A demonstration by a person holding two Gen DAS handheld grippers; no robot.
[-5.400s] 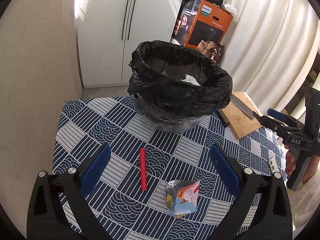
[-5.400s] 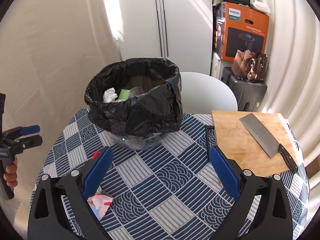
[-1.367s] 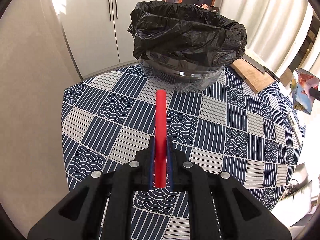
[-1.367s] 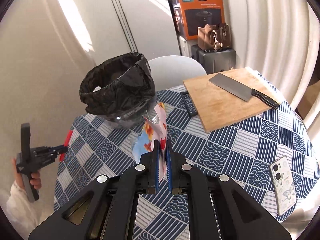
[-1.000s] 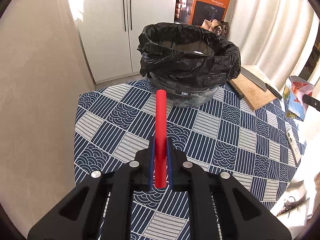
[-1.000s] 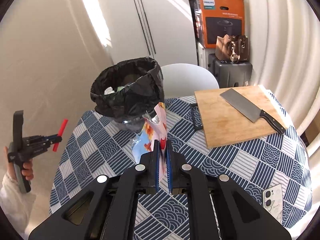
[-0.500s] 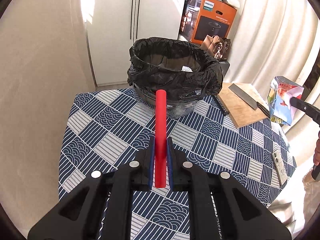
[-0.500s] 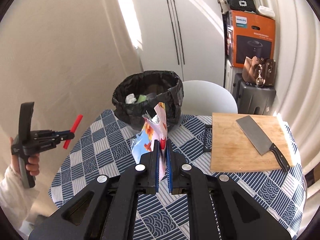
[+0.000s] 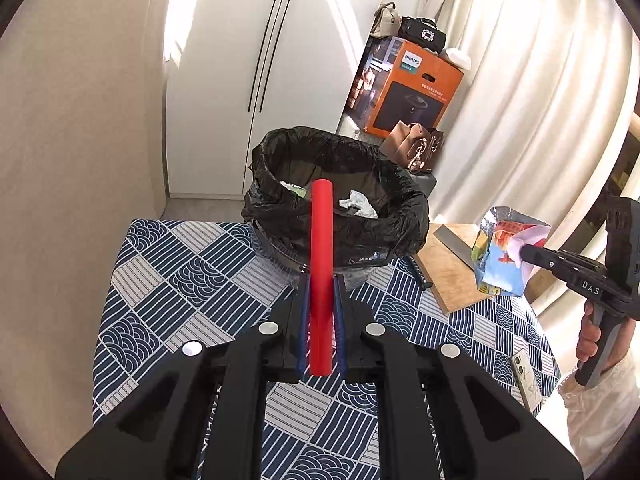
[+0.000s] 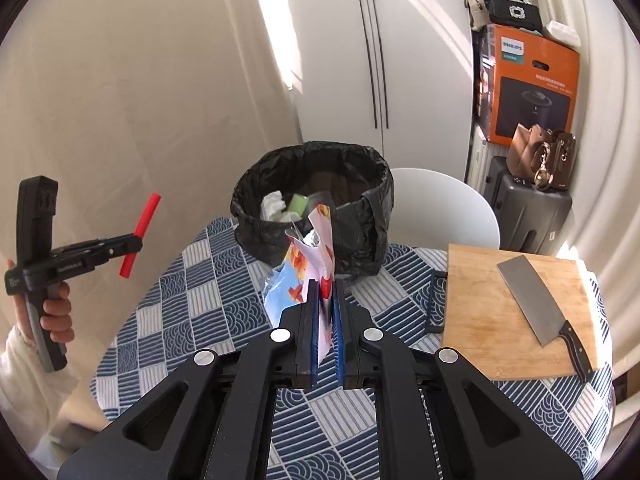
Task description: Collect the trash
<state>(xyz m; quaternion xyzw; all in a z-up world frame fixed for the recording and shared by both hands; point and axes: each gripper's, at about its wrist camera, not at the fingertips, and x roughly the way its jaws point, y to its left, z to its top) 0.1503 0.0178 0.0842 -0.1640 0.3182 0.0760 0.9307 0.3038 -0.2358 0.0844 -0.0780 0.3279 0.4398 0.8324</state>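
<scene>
Blue patterned desk [image 9: 192, 280] with a black-bagged trash bin [image 9: 340, 208] at its far edge. Left wrist view: left gripper [image 9: 320, 300] fingers clamped on a red tube [image 9: 321, 240], held above the desk. Right wrist view: right gripper [image 10: 325, 300] fingers pinch a snack wrapper [image 10: 304, 268], also off the desk.

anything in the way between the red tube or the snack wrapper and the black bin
Nothing visible. The red plastic tube in the left gripper and the crumpled colourful snack wrapper in the right gripper both face the open-topped black-lined trash bin across bare patterned tablecloth.
</scene>
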